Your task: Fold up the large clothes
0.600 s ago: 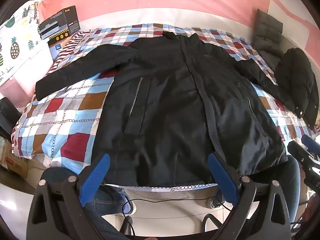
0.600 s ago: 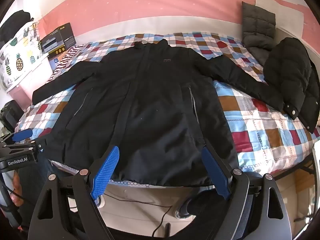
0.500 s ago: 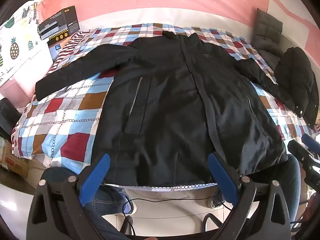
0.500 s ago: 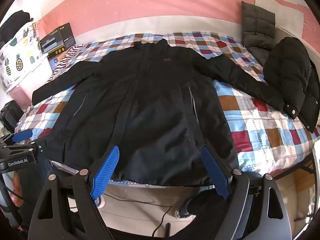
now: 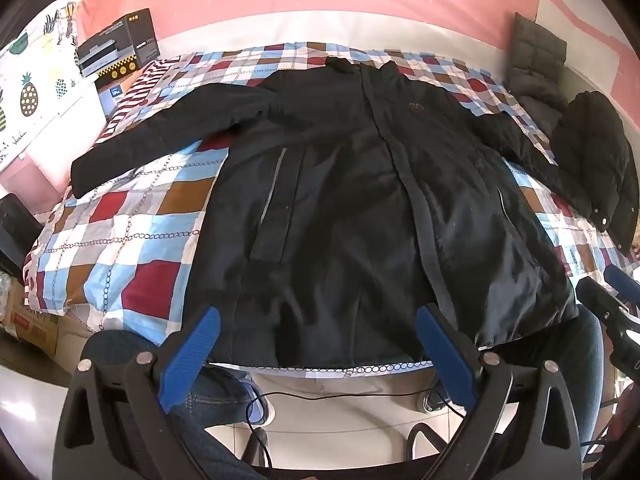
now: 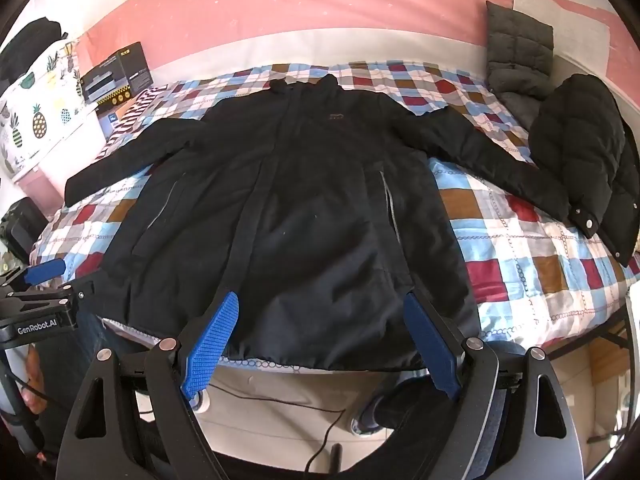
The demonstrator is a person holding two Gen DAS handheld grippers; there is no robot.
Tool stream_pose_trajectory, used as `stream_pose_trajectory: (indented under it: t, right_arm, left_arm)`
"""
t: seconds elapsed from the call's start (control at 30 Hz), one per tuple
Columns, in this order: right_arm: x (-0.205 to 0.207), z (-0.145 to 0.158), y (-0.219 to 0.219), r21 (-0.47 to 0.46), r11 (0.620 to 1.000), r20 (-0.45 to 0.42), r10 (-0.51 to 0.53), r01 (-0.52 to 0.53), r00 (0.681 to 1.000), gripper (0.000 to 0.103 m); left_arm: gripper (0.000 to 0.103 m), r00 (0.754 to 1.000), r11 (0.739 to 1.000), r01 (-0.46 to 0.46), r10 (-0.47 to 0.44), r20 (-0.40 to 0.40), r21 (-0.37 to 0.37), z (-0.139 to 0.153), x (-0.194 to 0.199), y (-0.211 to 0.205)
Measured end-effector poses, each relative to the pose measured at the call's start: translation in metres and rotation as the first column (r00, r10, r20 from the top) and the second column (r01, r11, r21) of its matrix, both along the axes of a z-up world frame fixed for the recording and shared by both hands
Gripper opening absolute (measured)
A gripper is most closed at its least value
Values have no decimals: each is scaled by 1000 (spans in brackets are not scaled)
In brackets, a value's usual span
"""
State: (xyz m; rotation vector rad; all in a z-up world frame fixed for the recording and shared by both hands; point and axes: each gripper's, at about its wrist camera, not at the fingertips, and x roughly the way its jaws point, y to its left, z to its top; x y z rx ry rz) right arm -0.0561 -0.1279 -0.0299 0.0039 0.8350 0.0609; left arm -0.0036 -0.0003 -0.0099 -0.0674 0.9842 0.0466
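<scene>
- Leftmost, a black printed box (image 5: 118, 42) stands beside a pineapple-patterned cover (image 5: 28, 80) at the bed's far left corner.
- Next, the left tool (image 5: 316, 344) hovers at the near edge of the bed (image 5: 132, 216), its blue fingers (image 5: 190, 356) spread wide with nothing between them.
- Centrally, the black jacket (image 5: 360, 200) lies flat and front-up on the checked bedspread, collar toward the pink wall (image 6: 320, 8), both sleeves stretched outward, hem along the near edge.
- Further right, the right tool (image 6: 320, 344) hangs just off the hem, blue fingers (image 6: 212, 344) likewise parted and empty; the left tool also shows at that view's left margin.
- At the far right, a black puffer coat (image 6: 584, 148) lies on the bed, touching the jacket's sleeve cuff, with a grey quilted cushion (image 6: 516, 56) propped behind it against the wall.
</scene>
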Motion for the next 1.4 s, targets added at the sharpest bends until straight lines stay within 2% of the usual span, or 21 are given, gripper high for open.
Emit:
stream_pose_trajectory:
  t: [1.4]
  right_arm:
    - [1,-1,7,1,1000,-9,3,-3,1000,85]
  left_arm:
    - [100,1000,1000,-4,4,-4,-6,2,0,1]
